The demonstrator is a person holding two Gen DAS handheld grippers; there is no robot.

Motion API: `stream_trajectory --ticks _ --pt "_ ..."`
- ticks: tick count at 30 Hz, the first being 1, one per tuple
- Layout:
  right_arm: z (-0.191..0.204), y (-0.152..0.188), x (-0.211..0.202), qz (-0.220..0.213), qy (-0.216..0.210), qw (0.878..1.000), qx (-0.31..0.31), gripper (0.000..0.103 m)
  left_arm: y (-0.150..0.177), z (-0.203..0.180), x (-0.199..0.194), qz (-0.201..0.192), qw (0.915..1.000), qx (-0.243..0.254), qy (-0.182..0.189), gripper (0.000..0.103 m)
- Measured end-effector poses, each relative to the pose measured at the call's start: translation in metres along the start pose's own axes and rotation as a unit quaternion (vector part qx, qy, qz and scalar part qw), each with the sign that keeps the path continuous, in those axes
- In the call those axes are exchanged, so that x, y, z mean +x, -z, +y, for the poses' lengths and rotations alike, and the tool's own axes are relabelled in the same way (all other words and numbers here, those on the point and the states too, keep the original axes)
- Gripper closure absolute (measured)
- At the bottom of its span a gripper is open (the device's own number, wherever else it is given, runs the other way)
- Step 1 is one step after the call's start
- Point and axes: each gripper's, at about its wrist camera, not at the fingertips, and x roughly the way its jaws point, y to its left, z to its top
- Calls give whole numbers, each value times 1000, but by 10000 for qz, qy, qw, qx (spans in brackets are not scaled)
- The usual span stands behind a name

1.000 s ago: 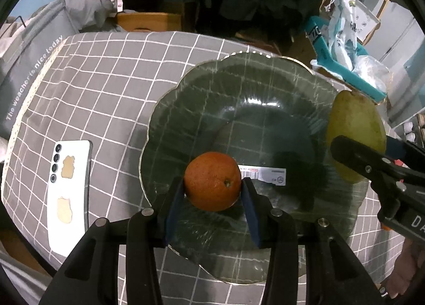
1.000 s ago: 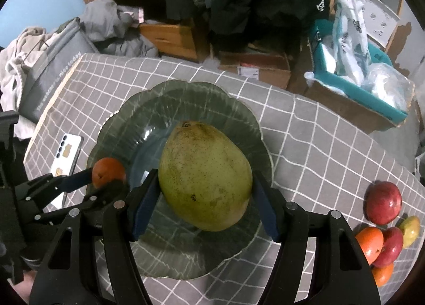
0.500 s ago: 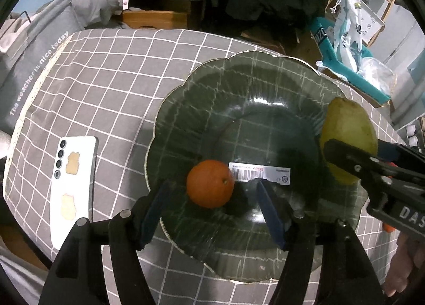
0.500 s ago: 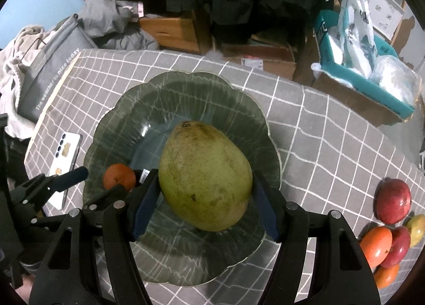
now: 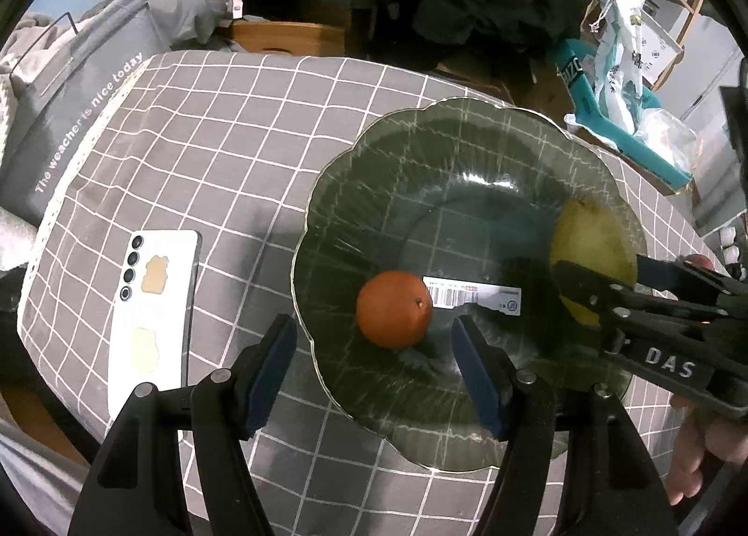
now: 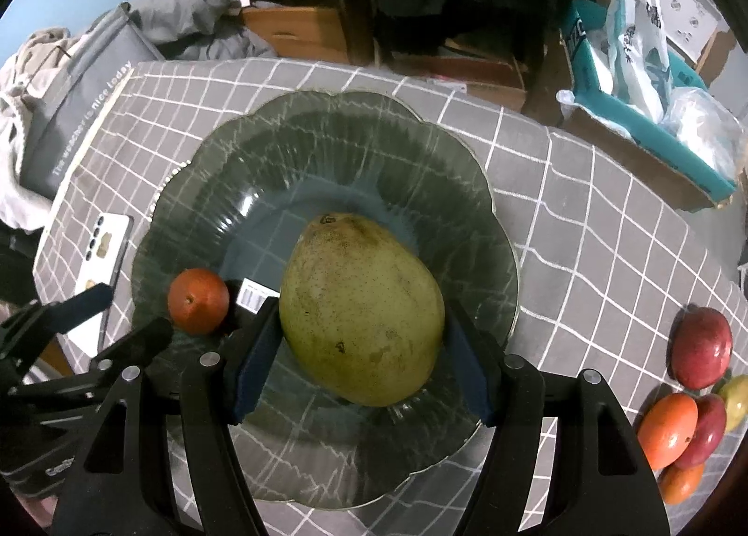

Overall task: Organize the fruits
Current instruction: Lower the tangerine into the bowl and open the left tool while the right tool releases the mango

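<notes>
Small round orange fruit (image 5: 394, 309) sits on the floor of the dark green scalloped glass plate (image 5: 420, 148), just left of a white barcode label (image 5: 472, 295) stuck to the plate. I see my left gripper (image 5: 374, 363) above it with jaws standing wide: the blue pads clear the orange on both sides, with the fruit just ahead of the gap, nearer the right pad's line than the left. Nothing is pressed.

Large green-yellow mango (image 6: 362, 309) is clamped between the blue pads of my right gripper (image 6: 362, 356); both pads lie against its flanks. It is over the plate's middle. I cannot tell whether its underside touches the glass. In the left wrist view the mango shows at the plate's right side, behind the right gripper's black finger.

The plate rests on a grey tablecloth with a white grid (image 5: 224, 153). A white smartphone (image 5: 152, 316), back up, lies on the cloth left of the plate. Well to the right, at the cloth's edge, a cluster of red apples (image 6: 701, 346) and orange fruits (image 6: 666, 428) lies together, touching.
</notes>
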Motion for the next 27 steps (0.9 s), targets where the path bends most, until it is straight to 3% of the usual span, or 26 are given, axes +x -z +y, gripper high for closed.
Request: stream_trajectory --ticks 9,13,27 --pt "3 2 6 70 113 9999 -57 34 0 0 -2 -47 10000 26 -63 33" --pt "4 0 -8 -282 26 9996 -30 20 0 1 -6 -62 10000 -12 -39 33" --pt "-9 6 -65 -851 431 9954 115 19 1 -21 -29 -260 9993 236 139 33"
